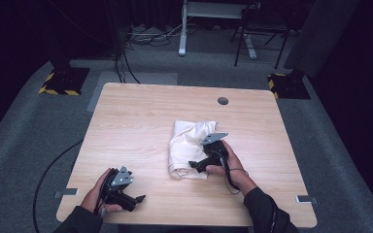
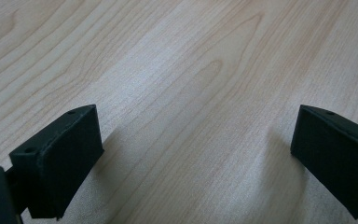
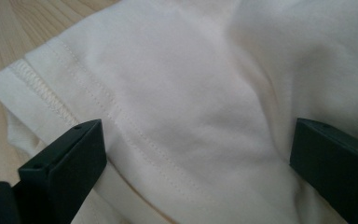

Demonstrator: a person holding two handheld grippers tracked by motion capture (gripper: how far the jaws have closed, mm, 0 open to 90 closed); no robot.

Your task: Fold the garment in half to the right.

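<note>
The table (image 1: 141,126) is showing a pale wood top with a fine, wavy grain and a smooth, soft satin finish, while the floor (image 1: 24,131) around it is looking like rough grey carpet. The white garment (image 1: 187,141) is lying as soft, matt knitted cloth, creased, with rows of stitching running along its hem. Both the left gripper (image 2: 193,154) and the right gripper (image 3: 198,163) are showing matt black plastic-looking jaws, and a dull grey plate is sitting on top of each.
</note>
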